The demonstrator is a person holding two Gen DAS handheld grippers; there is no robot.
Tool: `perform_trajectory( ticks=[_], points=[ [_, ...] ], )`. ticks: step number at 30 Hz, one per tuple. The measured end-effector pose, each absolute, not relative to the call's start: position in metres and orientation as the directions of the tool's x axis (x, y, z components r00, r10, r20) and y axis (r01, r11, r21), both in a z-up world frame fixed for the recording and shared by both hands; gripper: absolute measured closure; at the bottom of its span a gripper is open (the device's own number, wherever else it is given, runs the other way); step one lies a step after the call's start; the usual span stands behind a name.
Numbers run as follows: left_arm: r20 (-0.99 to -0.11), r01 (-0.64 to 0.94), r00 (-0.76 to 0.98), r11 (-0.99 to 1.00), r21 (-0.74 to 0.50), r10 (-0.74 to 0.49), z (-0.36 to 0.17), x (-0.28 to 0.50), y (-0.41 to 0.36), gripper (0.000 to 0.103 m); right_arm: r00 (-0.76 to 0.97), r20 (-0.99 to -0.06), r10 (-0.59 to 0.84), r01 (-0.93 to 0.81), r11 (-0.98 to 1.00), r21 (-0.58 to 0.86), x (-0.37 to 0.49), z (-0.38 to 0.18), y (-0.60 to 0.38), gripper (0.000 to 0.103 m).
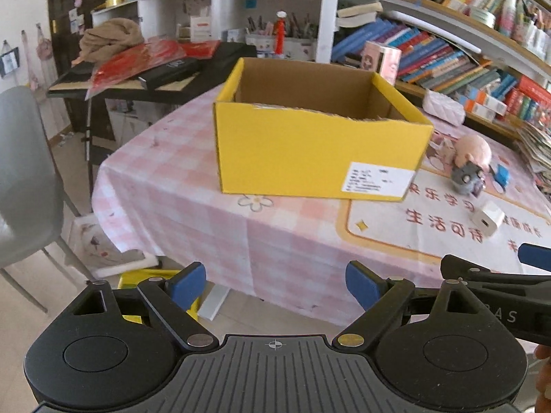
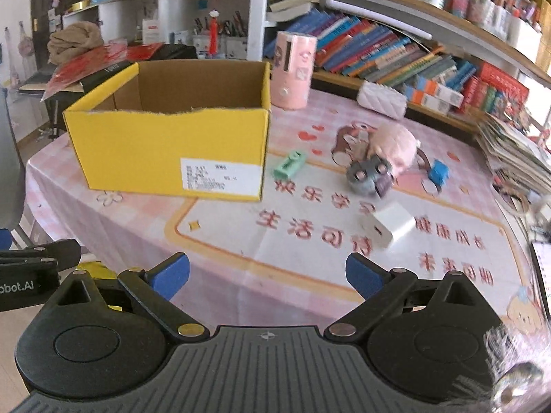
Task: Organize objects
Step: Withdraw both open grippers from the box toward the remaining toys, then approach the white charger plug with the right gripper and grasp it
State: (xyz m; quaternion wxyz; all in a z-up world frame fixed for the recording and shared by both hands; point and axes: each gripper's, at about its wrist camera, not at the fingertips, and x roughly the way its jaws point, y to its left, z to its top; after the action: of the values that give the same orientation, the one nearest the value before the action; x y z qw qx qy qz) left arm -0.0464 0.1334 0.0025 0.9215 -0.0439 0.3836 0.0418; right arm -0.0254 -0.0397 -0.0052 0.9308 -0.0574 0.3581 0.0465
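Note:
An open yellow cardboard box (image 1: pixel 316 151) (image 2: pixel 172 148) stands on the pink checked tablecloth (image 1: pixel 193 206) (image 2: pixel 310 251). To its right lie a white charger block (image 1: pixel 488 219) (image 2: pixel 389 223), a grey round toy (image 1: pixel 466 179) (image 2: pixel 370 177), a pink plush (image 1: pixel 473 151) (image 2: pixel 396 146), a small blue item (image 1: pixel 501 173) (image 2: pixel 439 171) and a mint green item (image 2: pixel 290 164). My left gripper (image 1: pixel 275 285) is open and empty at the table's near edge. My right gripper (image 2: pixel 267 277) is open too, empty, short of the charger.
A pink cylinder (image 2: pixel 293 69) and a white quilted pouch (image 2: pixel 382 99) sit behind the box. Bookshelves (image 2: pixel 413 51) line the back. A stack of papers (image 2: pixel 513 155) lies at the right, a grey chair (image 1: pixel 24 179) at the left, a cluttered black stand (image 1: pixel 155 72) behind.

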Motion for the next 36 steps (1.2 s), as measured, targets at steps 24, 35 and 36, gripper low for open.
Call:
perform_trajectory(
  ticks=[24, 35, 36],
  points=[
    [-0.698, 0.137, 0.704, 0.989, -0.046, -0.130, 0.003, -0.056, 0.079, 0.012, 0.735, -0.663, -0.144, 0.127, 0.989, -0.074, -0.075, -0.003, -0.095, 0.003],
    [-0.700, 0.206, 0.691, 0.977, -0.047, -0.179, 0.002, -0.040, 0.050, 0.012, 0.713, -0.671, -0.206, 0.207, 0.975, -0.079, -0.074, -0.005, -0.123, 0.003],
    [-0.701, 0.206, 0.690, 0.977, -0.048, -0.179, 0.001, -0.039, 0.049, 0.012, 0.710, -0.673, -0.207, 0.208, 0.975, -0.080, -0.072, -0.006, -0.124, 0.003]
  ],
)
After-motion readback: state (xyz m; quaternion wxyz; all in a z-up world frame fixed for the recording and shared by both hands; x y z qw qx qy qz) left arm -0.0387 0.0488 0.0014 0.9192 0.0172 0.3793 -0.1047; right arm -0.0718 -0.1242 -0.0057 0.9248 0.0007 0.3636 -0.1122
